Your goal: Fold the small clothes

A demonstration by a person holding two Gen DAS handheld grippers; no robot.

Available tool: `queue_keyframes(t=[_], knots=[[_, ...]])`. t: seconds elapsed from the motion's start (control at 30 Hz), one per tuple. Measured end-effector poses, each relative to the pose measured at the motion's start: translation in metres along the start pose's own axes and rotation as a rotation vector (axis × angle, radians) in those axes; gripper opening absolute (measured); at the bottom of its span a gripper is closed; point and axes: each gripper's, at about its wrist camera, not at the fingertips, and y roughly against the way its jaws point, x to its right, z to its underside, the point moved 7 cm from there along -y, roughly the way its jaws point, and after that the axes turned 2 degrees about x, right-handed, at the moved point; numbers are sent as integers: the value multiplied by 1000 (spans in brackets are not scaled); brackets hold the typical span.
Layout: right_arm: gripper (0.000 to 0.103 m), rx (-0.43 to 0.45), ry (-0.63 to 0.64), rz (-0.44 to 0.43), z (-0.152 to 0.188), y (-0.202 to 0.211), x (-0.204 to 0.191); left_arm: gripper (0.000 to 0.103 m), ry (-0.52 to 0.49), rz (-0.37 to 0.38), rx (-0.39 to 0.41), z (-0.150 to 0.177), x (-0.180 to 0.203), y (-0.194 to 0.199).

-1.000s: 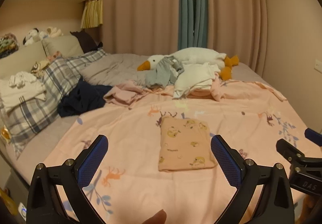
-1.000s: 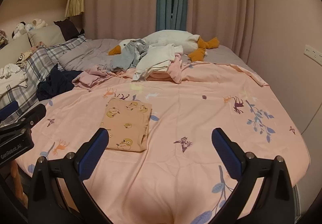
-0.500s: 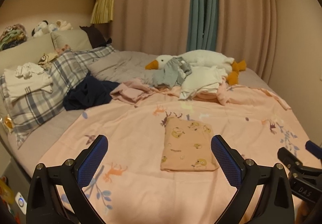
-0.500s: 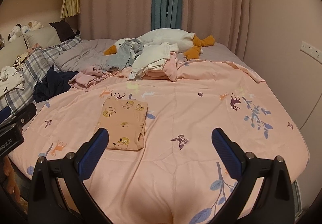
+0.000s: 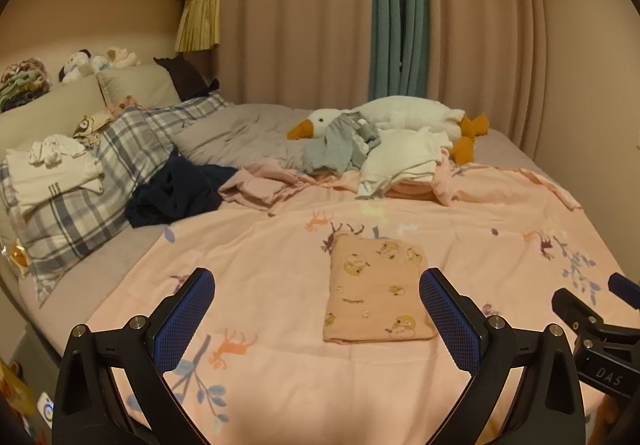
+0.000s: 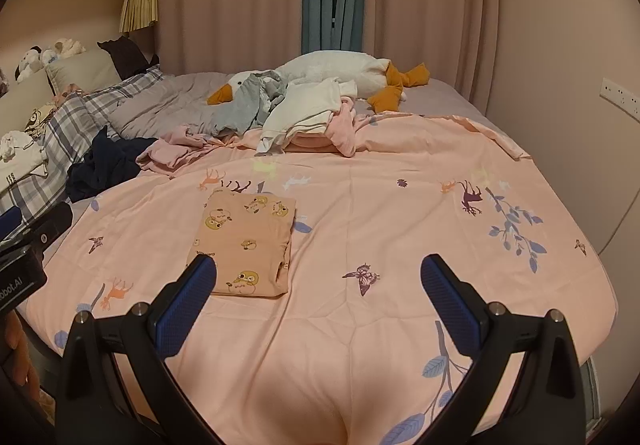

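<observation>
Hovering wide apart, empty: left gripper (image 5: 316, 309) and right gripper (image 6: 320, 297), above folded peach garment (image 5: 376, 285) on bed (image 5: 280, 245).

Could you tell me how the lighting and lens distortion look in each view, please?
Left wrist view: dim, warm light, dark fisheye corners, curtains bowed, folded garment fairly sharp. Right wrist view: same warm cast, bedspread edge curving, a soft shadow below the open right gripper.

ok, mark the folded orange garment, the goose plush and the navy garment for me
folded orange garment (image 5: 376, 285): left wrist view, middle of its top face.
goose plush (image 6: 340, 71): right wrist view, white body.
navy garment (image 5: 176, 193): left wrist view, centre of the crumpled heap.
</observation>
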Motion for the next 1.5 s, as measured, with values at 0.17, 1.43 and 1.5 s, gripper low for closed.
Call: queue_keyframes(t=[0.17, 1.43, 1.5], knots=[[103, -1, -2, 7, -1, 0, 1, 101, -2, 27, -16, 0, 3, -1], [103, -9, 41, 38, -1, -2, 3, 101, -22, 13, -15, 1, 7, -5], [103, -7, 43, 39, -1, -1, 3, 101, -24, 13, -14, 2, 8, -5]])
